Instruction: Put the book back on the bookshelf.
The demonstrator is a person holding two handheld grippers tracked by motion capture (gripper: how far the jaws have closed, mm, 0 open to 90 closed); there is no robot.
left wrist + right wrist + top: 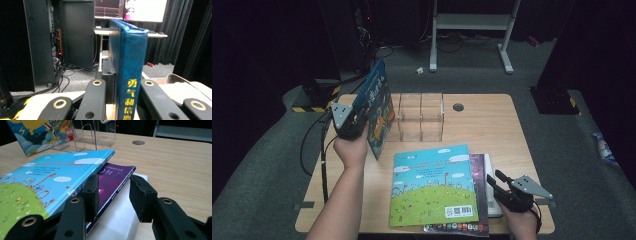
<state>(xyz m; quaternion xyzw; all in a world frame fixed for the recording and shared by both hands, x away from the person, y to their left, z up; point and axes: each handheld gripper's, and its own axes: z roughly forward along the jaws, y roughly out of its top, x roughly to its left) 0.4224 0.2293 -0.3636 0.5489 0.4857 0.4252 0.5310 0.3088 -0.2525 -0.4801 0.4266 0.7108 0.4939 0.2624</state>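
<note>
1. The blue hardcover picture book (377,107) with yellow lettering on its spine is in your left tongs (353,122), held on edge over the left rear of the wooden surface (492,125). In the left gripper view the jaws are clamped on it across the spine end.
2. Its long axis runs up and away from you, tilted; the cover faces right, toward the rack.
3. The clear acrylic divider rack (421,116) sits just right of the book, slots running front to back. That is the relation that matters: my read is the book goes right and down, so keep its plane parallel to the dividers.
4. The left hand is plainly nearer the rack; the right is well apart.
5. Your right tongs (498,186) sit at the front right, jaws apart. In the right gripper view they straddle the edge of the purple softcover book (113,180) without pressing it.
6. The sky-blue and green picture book (432,185) lies flat on top of the purple one.
</note>
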